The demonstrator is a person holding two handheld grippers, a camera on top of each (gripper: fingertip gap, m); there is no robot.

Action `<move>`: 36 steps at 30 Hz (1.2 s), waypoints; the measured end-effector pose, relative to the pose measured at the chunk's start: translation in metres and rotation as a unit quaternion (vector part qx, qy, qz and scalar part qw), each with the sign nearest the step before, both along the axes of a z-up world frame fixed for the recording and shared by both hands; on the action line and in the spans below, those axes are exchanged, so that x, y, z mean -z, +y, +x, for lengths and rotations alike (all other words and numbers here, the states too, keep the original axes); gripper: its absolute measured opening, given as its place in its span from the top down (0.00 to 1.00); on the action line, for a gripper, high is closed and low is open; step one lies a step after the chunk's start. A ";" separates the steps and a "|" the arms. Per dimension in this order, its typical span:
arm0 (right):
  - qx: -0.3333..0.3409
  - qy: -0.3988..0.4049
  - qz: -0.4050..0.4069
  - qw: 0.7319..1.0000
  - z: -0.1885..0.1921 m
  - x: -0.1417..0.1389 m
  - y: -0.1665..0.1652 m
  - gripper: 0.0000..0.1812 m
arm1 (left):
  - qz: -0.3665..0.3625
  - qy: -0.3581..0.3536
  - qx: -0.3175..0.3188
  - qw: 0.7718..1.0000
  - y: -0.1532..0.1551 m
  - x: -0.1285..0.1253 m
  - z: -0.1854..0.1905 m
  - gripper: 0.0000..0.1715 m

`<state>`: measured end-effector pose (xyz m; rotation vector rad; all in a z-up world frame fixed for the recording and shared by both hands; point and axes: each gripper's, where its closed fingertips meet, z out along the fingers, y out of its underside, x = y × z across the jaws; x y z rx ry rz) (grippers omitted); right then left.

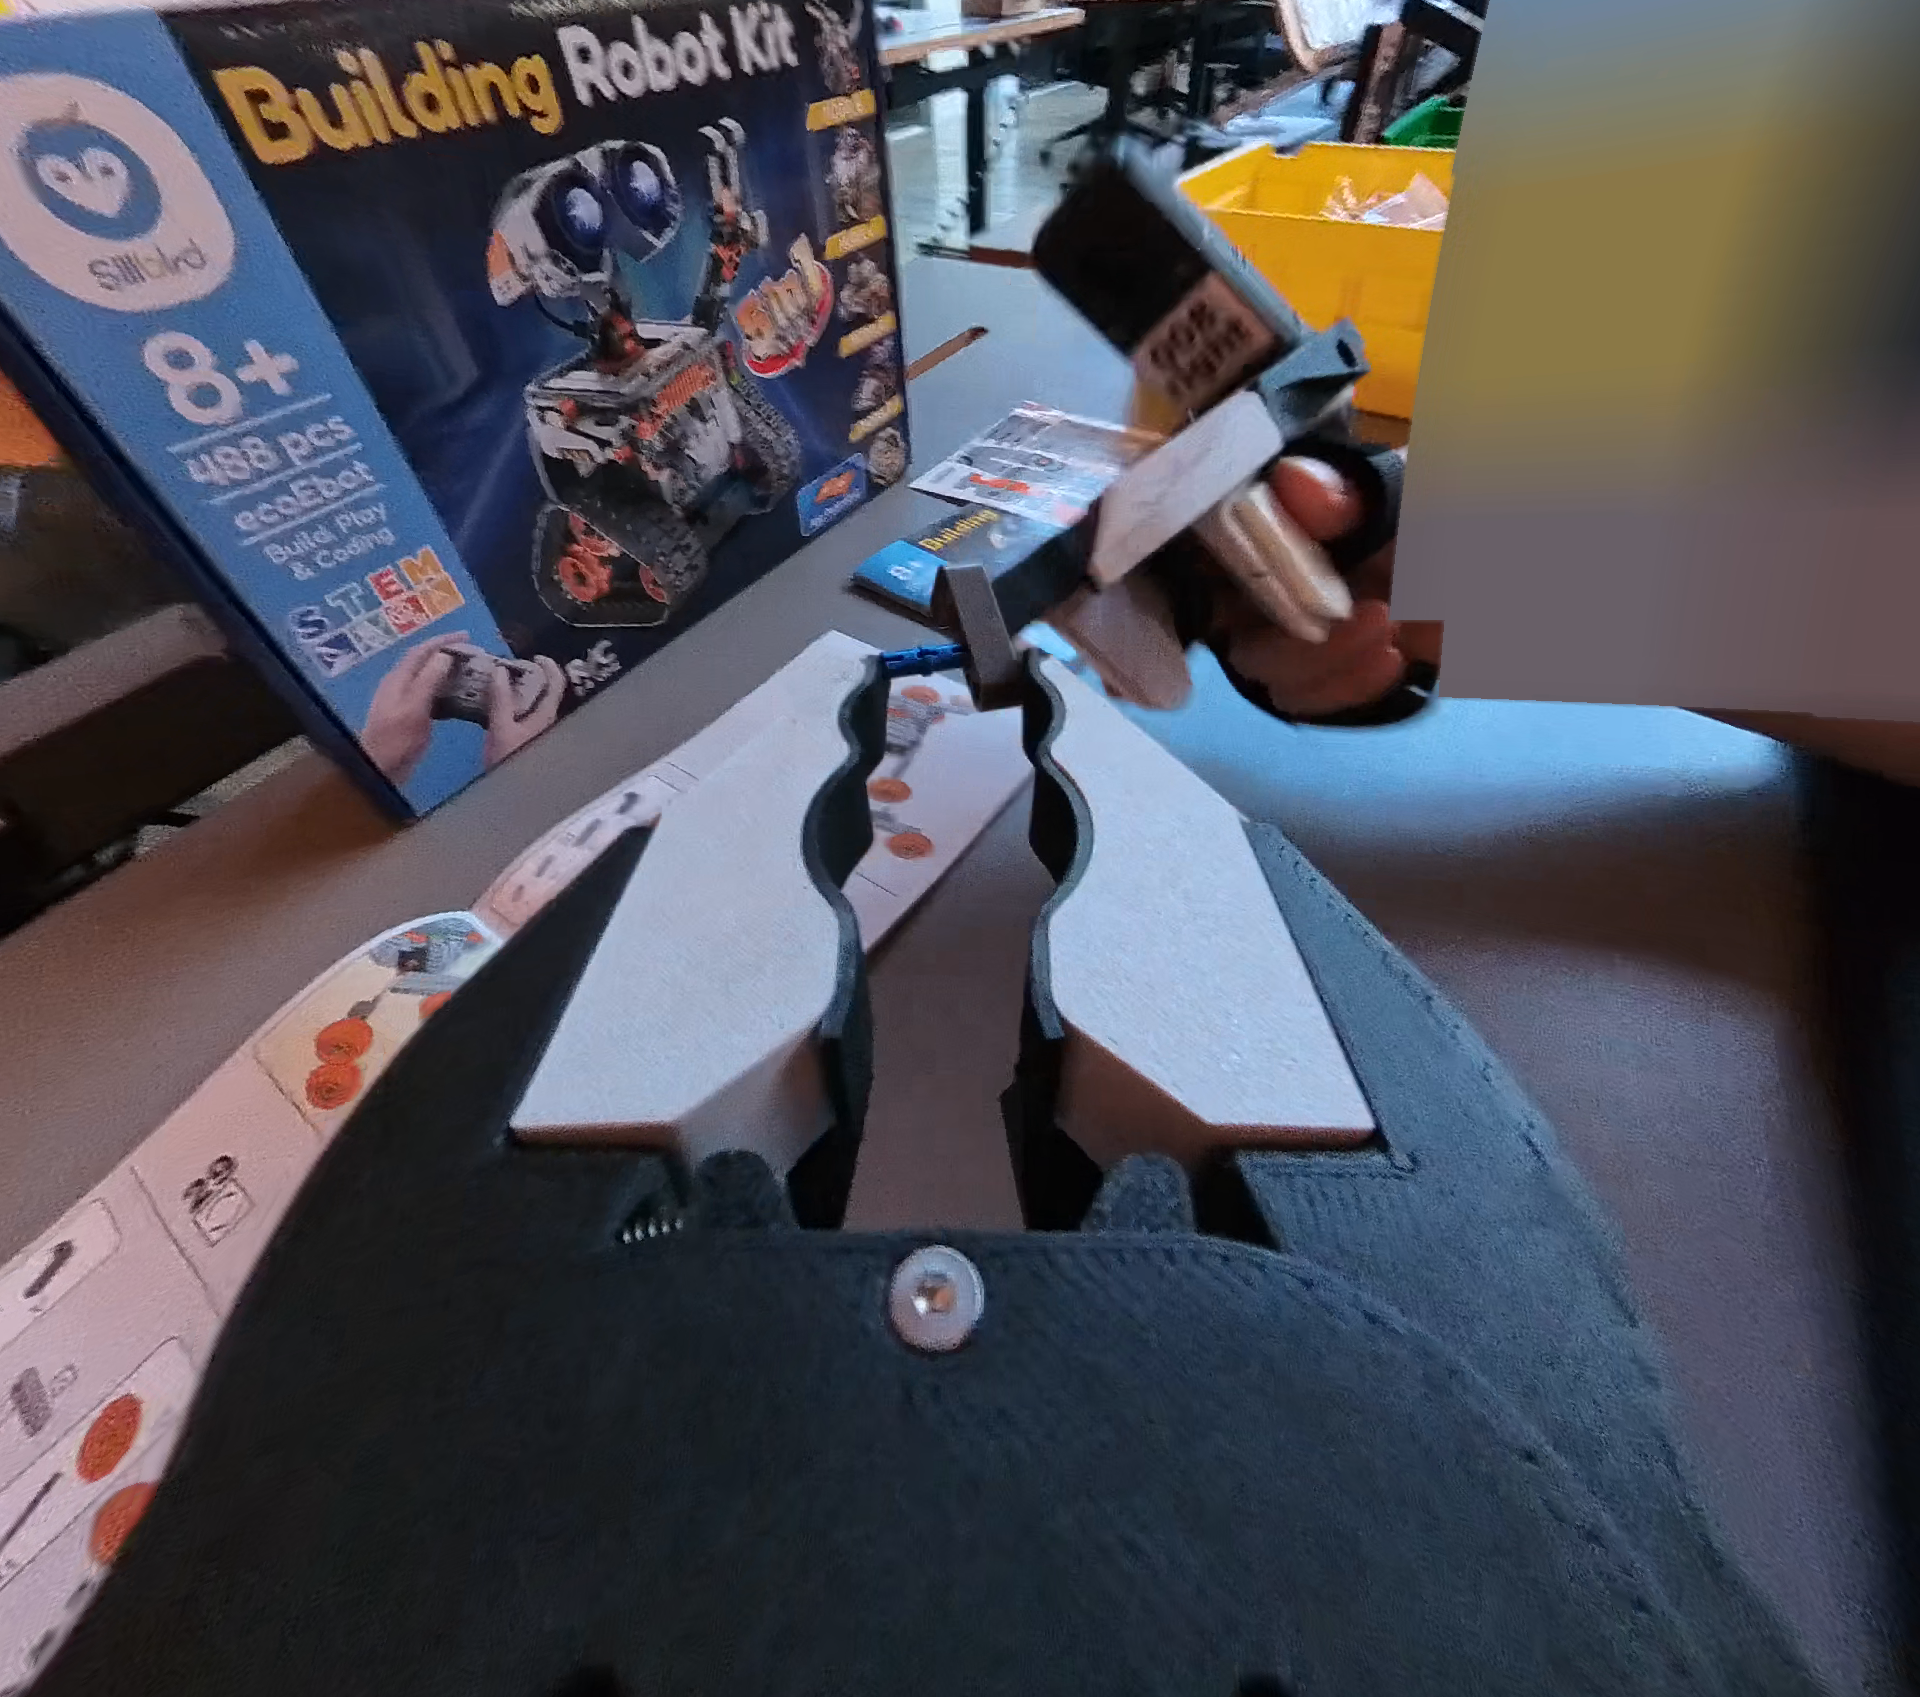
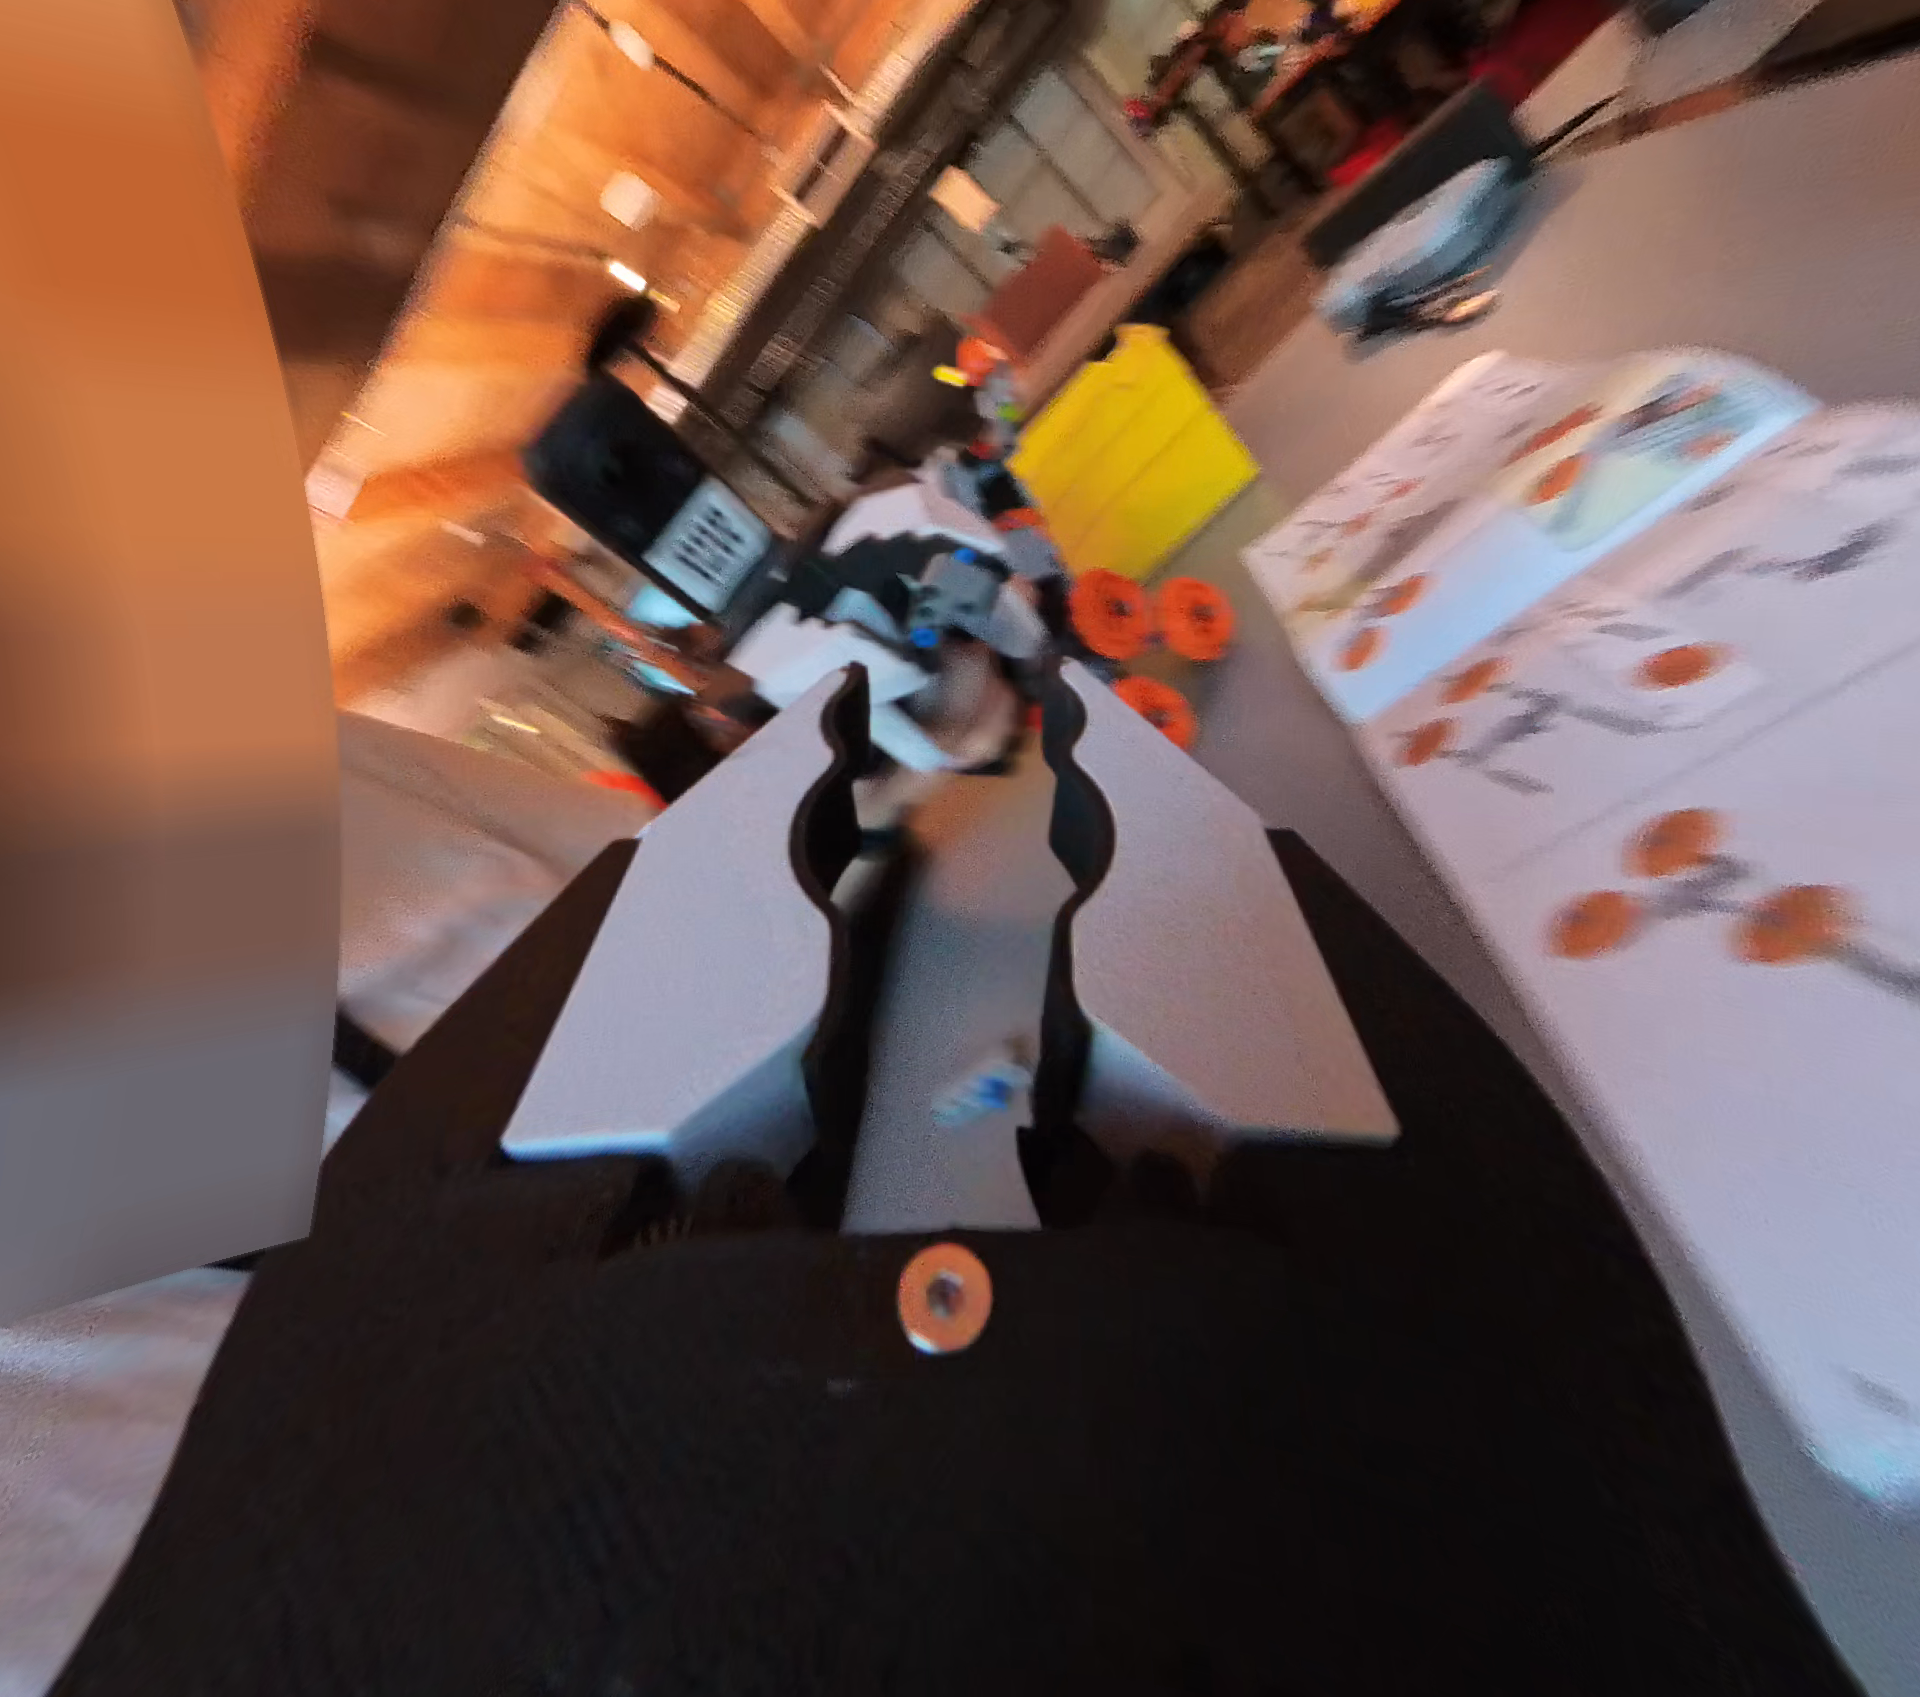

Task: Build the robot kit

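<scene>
My left gripper (image 1: 945,671) hovers over an open instruction booklet (image 1: 582,826). A small grey building piece (image 1: 982,639) with a blue pin (image 1: 914,658) spans the gap between its tips, and the jaws seem closed on it. My right gripper (image 2: 956,691), held by a hand, also shows in the left wrist view (image 1: 1195,463), coming in from the right with its tip at that grey piece. Its jaws stand apart with nothing clearly between them. The right wrist view is blurred and shows the grey piece (image 2: 956,598) just beyond the tips.
A large robot kit box (image 1: 520,348) stands at the back left of the brown table (image 1: 1403,899). Leaflets (image 1: 1029,463) lie behind the grippers. A yellow bin (image 1: 1320,245) sits at the back right. Orange wheels (image 2: 1112,608) lie near the open instruction pages (image 2: 1610,712). Less than 4 cm separates the two grippers' tips.
</scene>
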<state>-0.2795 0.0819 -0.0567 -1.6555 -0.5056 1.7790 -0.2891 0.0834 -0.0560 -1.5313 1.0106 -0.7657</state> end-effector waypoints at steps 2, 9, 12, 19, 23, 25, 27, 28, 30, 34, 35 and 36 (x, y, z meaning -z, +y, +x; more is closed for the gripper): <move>0.038 -0.074 0.130 0.988 0.013 0.000 0.002 0.81 | -0.026 0.024 0.059 0.998 -0.016 0.008 0.004 0.86; -0.101 -0.170 0.298 0.934 -0.002 0.020 -0.058 0.86 | -0.068 0.100 0.184 0.975 -0.060 0.040 0.016 0.86; -0.142 -0.203 0.307 0.919 -0.004 0.035 -0.069 1.00 | -0.087 0.104 0.196 0.971 -0.062 0.046 0.017 0.86; -0.118 -0.211 0.314 0.918 -0.002 0.033 -0.062 0.89 | -0.112 0.076 0.226 0.965 -0.069 0.038 0.015 0.86; -0.139 -0.222 0.315 0.912 -0.003 0.040 -0.068 0.94 | -0.113 0.071 0.232 0.963 -0.071 0.036 0.015 0.86; -0.138 -0.215 0.314 0.914 -0.003 0.036 -0.068 0.95 | -0.123 0.060 0.236 0.962 -0.071 0.034 0.015 0.86; -0.138 -0.208 0.309 0.918 -0.001 0.032 -0.068 0.96 | -0.108 0.048 0.224 0.967 -0.066 0.031 0.015 0.86; -0.137 -0.207 0.298 0.922 0.001 0.032 -0.067 0.96 | -0.088 0.049 0.214 0.972 -0.062 0.030 0.014 0.85; -0.141 -0.201 0.280 0.928 0.003 0.031 -0.066 0.96 | -0.049 0.058 0.199 0.977 -0.058 0.030 0.013 0.81; -0.151 -0.198 0.291 0.924 0.002 0.030 -0.072 0.96 | -0.044 0.061 0.208 0.975 -0.063 0.031 0.015 0.80; -0.154 -0.193 0.297 0.922 0.002 0.029 -0.073 0.96 | -0.057 0.056 0.217 0.973 -0.066 0.031 0.016 0.81; -0.156 -0.189 0.302 0.921 0.002 0.028 -0.075 0.96 | -0.069 0.050 0.228 0.970 -0.069 0.030 0.016 0.81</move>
